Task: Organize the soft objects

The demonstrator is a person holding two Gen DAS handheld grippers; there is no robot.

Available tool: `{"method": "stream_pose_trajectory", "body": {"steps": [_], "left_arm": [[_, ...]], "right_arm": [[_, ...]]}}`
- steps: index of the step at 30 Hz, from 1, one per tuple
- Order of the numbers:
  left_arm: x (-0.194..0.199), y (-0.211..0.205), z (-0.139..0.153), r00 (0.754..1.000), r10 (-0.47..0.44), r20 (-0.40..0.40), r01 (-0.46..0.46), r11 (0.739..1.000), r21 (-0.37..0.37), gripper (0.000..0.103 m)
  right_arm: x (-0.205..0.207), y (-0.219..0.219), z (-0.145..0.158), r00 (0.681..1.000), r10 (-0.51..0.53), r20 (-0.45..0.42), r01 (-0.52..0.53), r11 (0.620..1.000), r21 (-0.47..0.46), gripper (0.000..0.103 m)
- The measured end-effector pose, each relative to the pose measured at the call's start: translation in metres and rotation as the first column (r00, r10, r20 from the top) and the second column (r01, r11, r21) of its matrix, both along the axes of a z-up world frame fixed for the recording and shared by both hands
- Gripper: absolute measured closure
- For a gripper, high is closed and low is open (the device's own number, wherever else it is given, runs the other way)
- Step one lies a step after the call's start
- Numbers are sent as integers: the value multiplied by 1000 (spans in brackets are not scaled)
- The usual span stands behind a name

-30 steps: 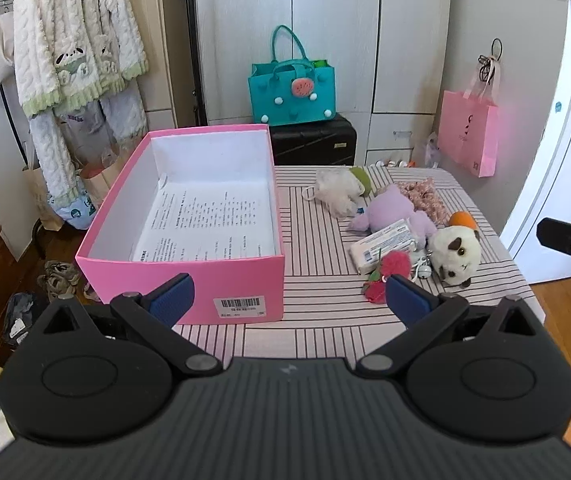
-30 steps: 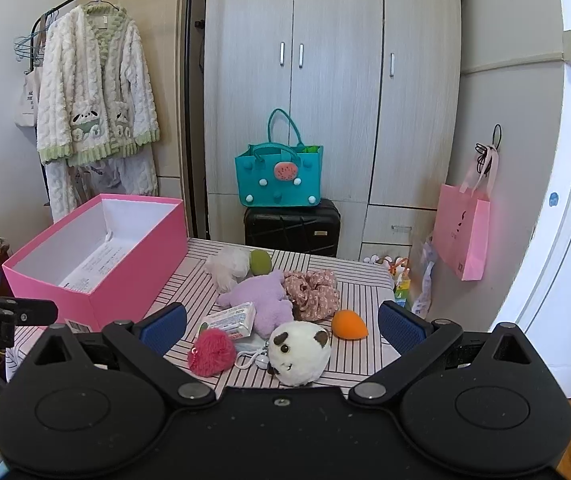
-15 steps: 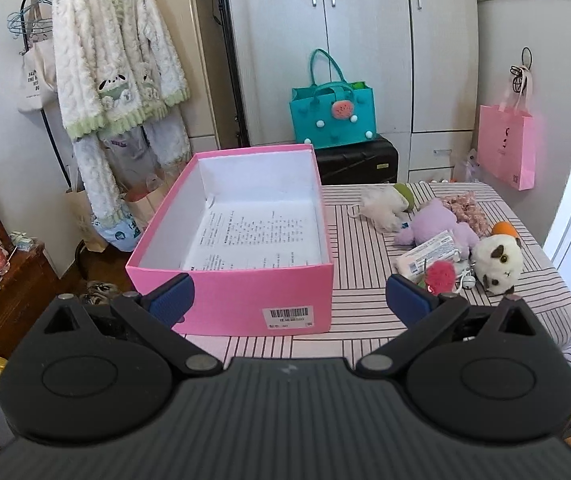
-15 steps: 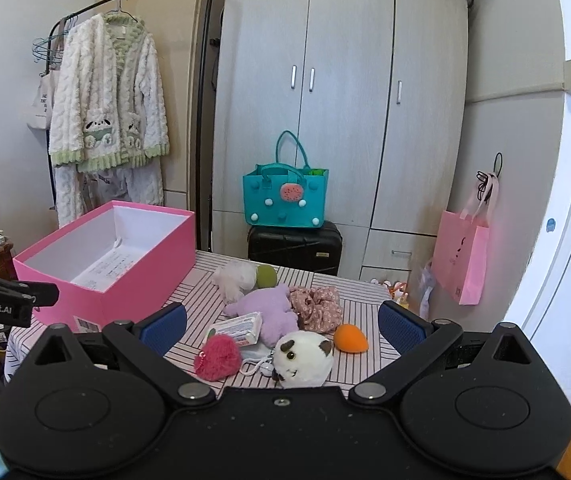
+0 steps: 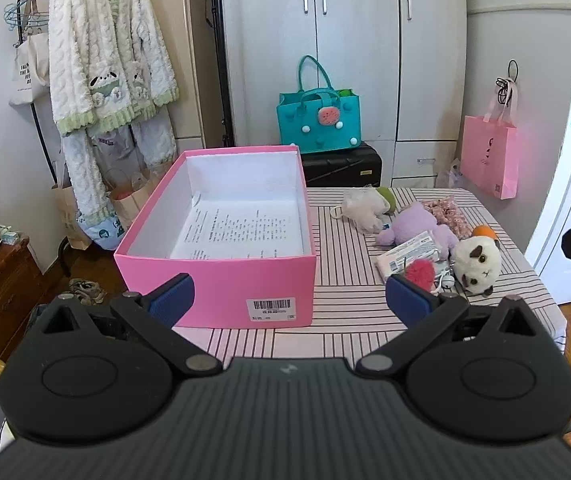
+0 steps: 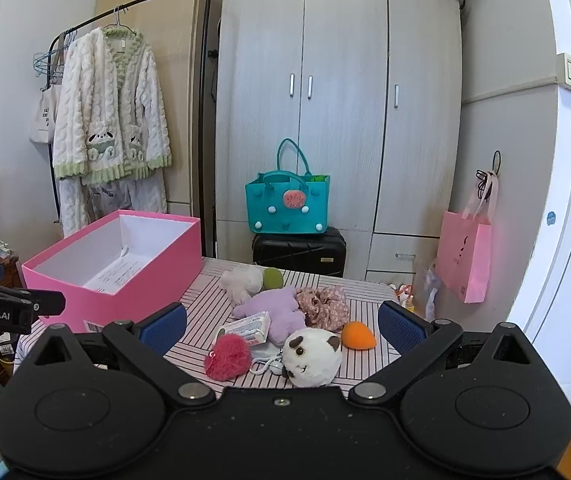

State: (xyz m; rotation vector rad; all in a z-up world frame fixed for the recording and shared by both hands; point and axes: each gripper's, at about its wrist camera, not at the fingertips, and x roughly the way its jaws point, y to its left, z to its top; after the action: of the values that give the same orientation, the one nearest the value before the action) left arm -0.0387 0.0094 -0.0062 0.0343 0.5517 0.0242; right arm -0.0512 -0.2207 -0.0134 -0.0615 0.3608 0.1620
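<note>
While both claws hang spread, empty: right claw [image 6: 281,322] best dips onto panda plush [image 6: 312,357], pinches mid-body, carries to pink box [image 6: 125,280] at ten o'clock.

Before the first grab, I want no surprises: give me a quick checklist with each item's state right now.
1. Right gripper open and holding nothing: ok.
2. Left gripper open and holding nothing: ok.
3. Pink box uncovered, only a printed sheet inside: ok.
4. Panda plush nearest the right gripper, nothing lying on top of it: ok.
5. Keychain ring free of the panda plush and pink pompom: cannot tell.
6. Toys lying clear of the table edge: ok.
</note>
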Motion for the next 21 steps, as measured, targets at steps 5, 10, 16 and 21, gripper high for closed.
{"method": "stream_pose_trajectory", "body": {"steps": [5, 10, 16, 21], "left_arm": [[-1, -2, -1, 1000, -2, 1, 2, 1000, 0, 0], [-1, -3, -3, 1000, 2, -4, -2, 1000, -2, 0], [-1, 0, -4, 1000, 8, -7, -8, 1000, -10, 0], [-1, 2, -4, 1000, 12, -9, -12, 1000, -16, 0]], "right_arm": [[-1, 1, 0, 1000, 3, 6, -3, 1000, 3, 0], [-3, 2, 0, 1000, 9, 10, -9, 1000, 5, 0], [-4, 3, 0, 1000, 15, 14, -16, 1000, 5, 0], [-2, 3, -1, 1000, 16, 8, -16, 1000, 0, 0]]}}
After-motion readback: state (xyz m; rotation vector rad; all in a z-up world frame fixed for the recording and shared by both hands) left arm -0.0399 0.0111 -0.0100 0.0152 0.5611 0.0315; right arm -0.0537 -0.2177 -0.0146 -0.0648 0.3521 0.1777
